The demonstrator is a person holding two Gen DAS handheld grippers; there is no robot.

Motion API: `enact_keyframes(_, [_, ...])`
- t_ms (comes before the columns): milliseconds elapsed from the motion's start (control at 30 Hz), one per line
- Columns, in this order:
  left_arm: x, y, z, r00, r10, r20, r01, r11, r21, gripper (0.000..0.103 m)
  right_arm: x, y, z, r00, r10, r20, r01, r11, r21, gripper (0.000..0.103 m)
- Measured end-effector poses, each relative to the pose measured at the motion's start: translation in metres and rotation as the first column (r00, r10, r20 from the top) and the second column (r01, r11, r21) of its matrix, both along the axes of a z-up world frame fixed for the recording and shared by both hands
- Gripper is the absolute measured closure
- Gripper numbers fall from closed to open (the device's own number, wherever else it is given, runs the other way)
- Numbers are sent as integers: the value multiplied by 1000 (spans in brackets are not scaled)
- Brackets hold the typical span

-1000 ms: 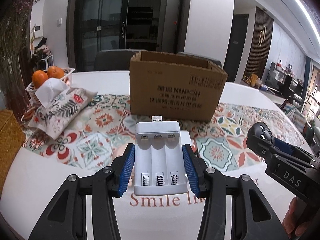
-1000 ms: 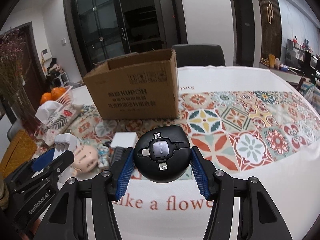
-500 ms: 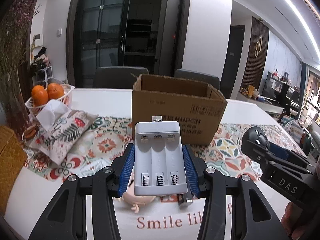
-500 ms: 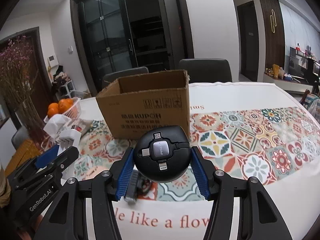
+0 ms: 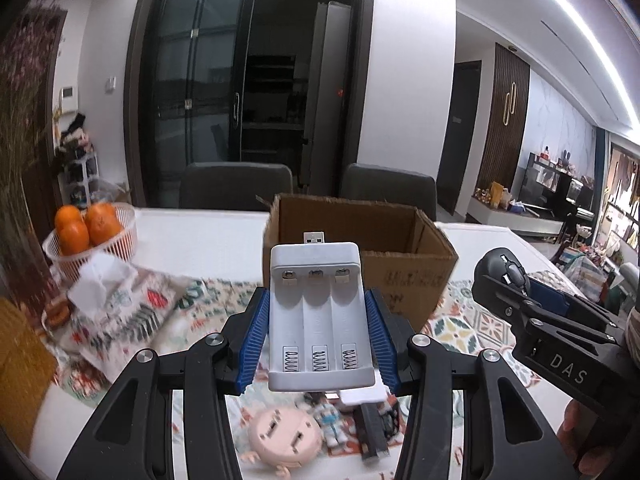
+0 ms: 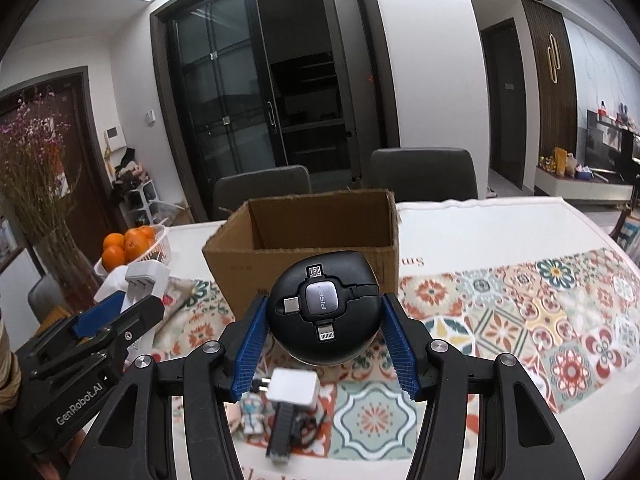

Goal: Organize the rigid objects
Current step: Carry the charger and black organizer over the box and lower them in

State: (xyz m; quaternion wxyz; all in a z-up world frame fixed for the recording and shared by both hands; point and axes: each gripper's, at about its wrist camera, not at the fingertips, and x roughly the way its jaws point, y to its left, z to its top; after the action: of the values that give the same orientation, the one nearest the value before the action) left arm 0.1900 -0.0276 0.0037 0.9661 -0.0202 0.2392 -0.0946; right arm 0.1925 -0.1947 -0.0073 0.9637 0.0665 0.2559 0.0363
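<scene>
My left gripper (image 5: 318, 336) is shut on a white three-slot battery charger (image 5: 318, 316) with a USB plug, held in the air in front of the open cardboard box (image 5: 404, 264). My right gripper (image 6: 324, 328) is shut on a round black multi-plug cable reel (image 6: 323, 306), held above the table in front of the same box (image 6: 320, 236). The right gripper also shows at the right of the left wrist view (image 5: 532, 312). The left gripper and charger show at the left of the right wrist view (image 6: 116, 316).
On the patterned cloth below lie a pink doll head (image 5: 286, 438), a small figure (image 6: 254, 410), a white adapter (image 6: 294, 388) and a black stick-shaped item (image 6: 284, 430). A tissue pouch (image 5: 120, 308) and a basket of oranges (image 5: 86, 232) stand left. Chairs stand behind the table.
Both grippers have risen with their objects, so the box's open top and inside now show. The small items on the cloth have come into view below.
</scene>
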Motion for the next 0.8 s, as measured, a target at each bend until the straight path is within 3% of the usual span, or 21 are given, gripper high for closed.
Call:
enact_keyframes(333, [35, -2, 27, 999, -46, -6, 47, 999, 27, 56, 30, 2, 23, 1000, 19, 21, -19, 1000, -5, 46])
enact_keyframes(800, [101, -18, 46, 993, -77, -85, 81, 995, 51, 55, 83, -4, 44, 999, 49, -11, -49, 999, -15, 46])
